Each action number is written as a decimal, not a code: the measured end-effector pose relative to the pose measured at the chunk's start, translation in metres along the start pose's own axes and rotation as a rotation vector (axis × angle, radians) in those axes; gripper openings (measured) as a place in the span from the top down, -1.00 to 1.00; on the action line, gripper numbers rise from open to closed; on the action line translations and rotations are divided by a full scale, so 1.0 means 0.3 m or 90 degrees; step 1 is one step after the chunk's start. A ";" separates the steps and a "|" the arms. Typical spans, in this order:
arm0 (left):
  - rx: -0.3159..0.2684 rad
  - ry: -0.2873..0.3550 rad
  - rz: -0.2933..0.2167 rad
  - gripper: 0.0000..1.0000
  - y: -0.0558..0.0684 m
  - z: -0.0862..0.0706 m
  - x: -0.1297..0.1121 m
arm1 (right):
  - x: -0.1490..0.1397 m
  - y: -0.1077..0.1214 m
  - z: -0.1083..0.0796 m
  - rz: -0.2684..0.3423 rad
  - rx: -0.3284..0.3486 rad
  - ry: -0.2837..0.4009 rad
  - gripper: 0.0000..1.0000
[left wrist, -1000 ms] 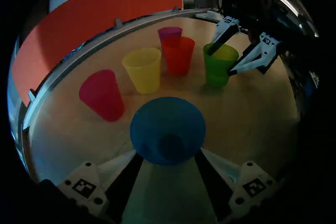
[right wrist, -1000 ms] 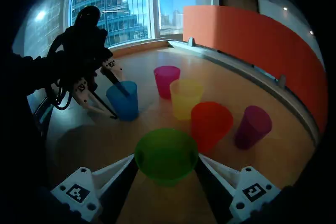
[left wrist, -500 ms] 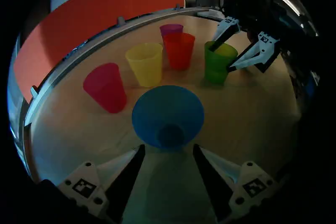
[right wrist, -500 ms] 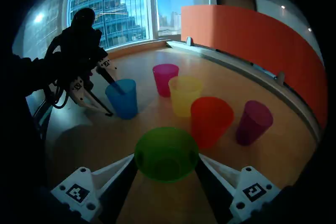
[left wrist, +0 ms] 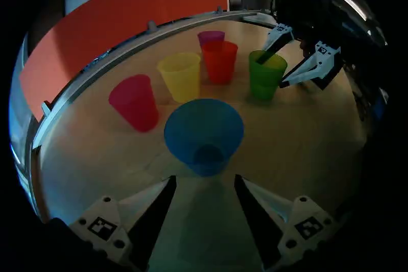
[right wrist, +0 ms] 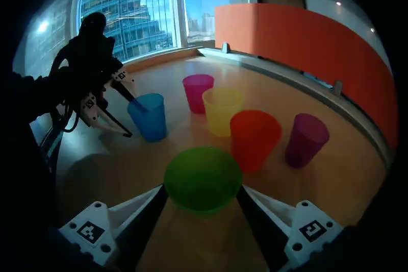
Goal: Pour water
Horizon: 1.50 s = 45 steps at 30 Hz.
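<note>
Reading the left gripper view from left to right, I see a pink cup [left wrist: 135, 102], a yellow cup [left wrist: 179, 75], the blue cup [left wrist: 204, 134], a purple cup [left wrist: 211, 37] partly hidden behind a red cup [left wrist: 220, 60], then the green cup [left wrist: 266, 74]. All are smooth, tapered, translucent plastic, standing upright on the pale wooden tabletop [left wrist: 306, 134]. My left gripper [left wrist: 203, 180] has its white fingers spread wide and holds nothing; the blue cup stands just ahead of the tips, apart from them. Farther off, the right gripper [left wrist: 269, 74] straddles the green cup, with one finger at its rim and one low beside its wall. In the right gripper view the fingers flank that cup's round mouth with the jaws well apart — whether they touch the plastic I cannot tell.
</note>
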<state>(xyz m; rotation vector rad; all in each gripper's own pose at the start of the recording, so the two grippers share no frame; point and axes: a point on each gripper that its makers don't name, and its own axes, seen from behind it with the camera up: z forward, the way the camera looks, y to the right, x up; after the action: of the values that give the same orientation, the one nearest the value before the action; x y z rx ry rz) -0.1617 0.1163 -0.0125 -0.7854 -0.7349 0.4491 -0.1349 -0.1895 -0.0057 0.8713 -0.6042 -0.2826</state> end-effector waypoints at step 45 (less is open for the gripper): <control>0.210 0.237 -0.149 -0.68 -0.115 -0.298 0.073 | 0.029 0.145 -0.417 0.089 -0.244 0.154 -0.99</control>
<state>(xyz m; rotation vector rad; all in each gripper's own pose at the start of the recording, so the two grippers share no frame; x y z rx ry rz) -0.0778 0.0656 -0.0202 -0.4473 -0.3840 0.1951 -0.0530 -0.0877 -0.0298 0.4815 -0.3661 -0.1555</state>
